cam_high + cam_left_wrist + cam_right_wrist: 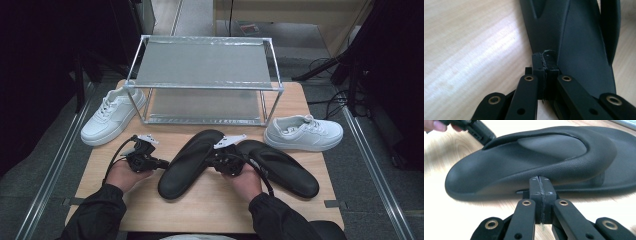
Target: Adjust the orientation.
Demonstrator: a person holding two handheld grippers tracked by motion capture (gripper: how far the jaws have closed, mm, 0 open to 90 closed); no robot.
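Note:
Two black slippers lie on the wooden table (210, 205), the left slipper (190, 162) angled and the right slipper (280, 167) next to it. My left gripper (164, 163) rests low at the left slipper's outer edge. Its jaws are shut, the tips (545, 62) meet with nothing between them, and the left slipper (574, 50) lies right beyond. My right gripper (212, 162) sits between the two slippers, pointing at the left one. It is shut too (540, 182), with nothing between the jaws, just short of that slipper's side (524, 167).
A metal two-shelf rack (202, 80) stands at the table's back. One white sneaker (112, 115) sits to its left and another white sneaker (304, 132) to its right. Bare wood lies along the front edge, around the person's sleeves.

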